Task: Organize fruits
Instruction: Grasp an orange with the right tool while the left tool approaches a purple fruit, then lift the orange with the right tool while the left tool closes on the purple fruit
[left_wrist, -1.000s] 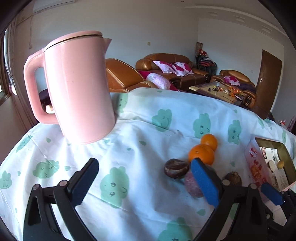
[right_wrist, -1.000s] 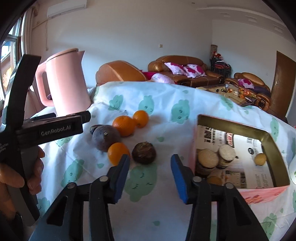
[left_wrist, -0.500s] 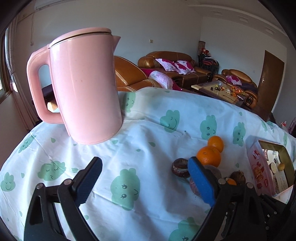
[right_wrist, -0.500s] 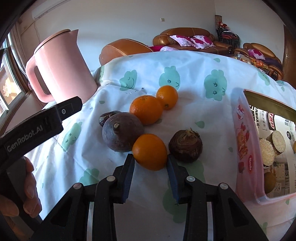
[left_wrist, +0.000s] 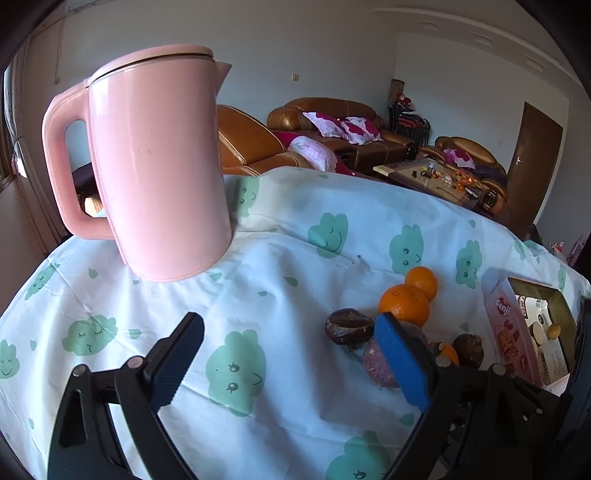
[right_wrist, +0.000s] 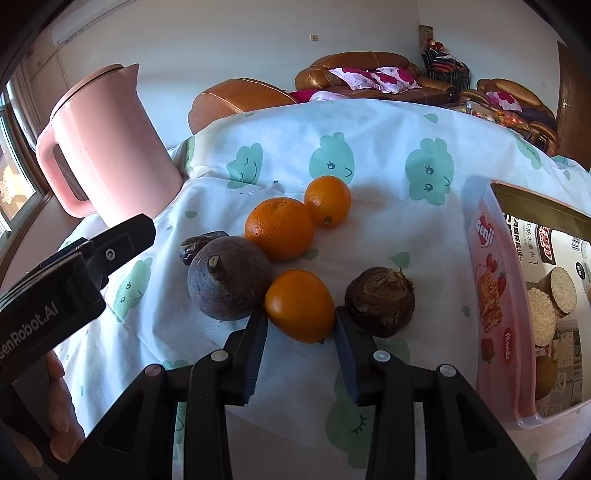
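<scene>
Three oranges lay on the tabletop; the right tool was clamped on the nearest orange, so lifting it toward the pink box seemed next, while the left tool hung apart, empty.

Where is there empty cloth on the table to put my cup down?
Bare cloth lies between the pink kettle and the dark fruit, under the left gripper. It is crowded around the oranges, and the pink box fills the right side.
</scene>
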